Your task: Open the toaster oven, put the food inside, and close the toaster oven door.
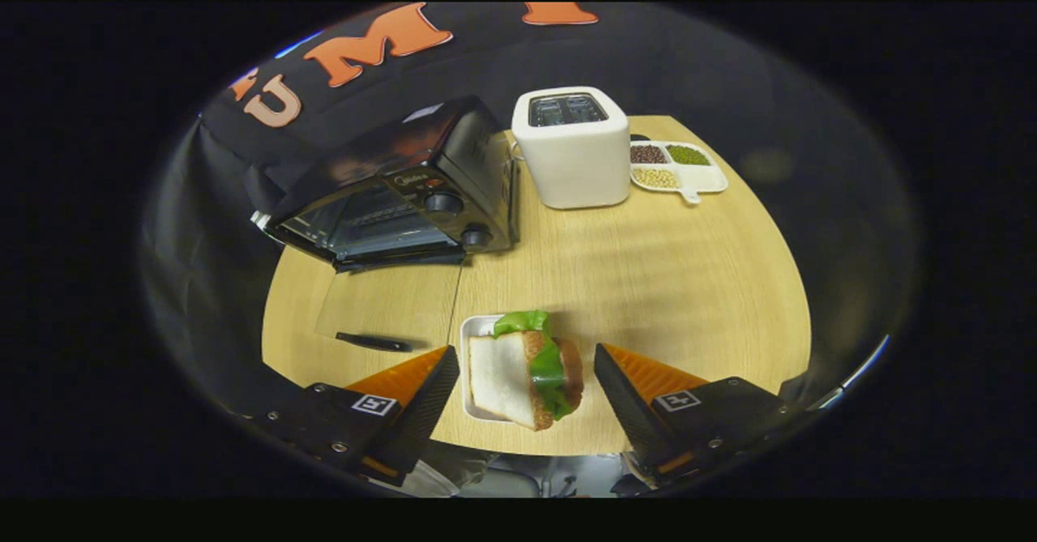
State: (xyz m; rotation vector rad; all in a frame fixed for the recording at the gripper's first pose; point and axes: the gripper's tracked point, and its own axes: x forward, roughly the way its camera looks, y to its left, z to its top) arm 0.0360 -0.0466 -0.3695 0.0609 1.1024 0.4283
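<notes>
Toaster oven (397,202) door already down — tongs (527,380) spread either side of the sandwich (518,376), not yet pinching; loading and closing remain.

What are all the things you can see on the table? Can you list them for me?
toaster oven: one, black, back of the table, glass door folded down flat
pop-up toaster: one, white, beside the toaster oven
divided dish: one, white, holding brown, green and pale beans, next to the pop-up toaster
sandwich: one, white bread with green lettuce, on the small tray between the fingers
small tray: one, white, under the sandwich
table: one, light wood
gripper: one, fingers open either side of the sandwich, not pressing it
</notes>
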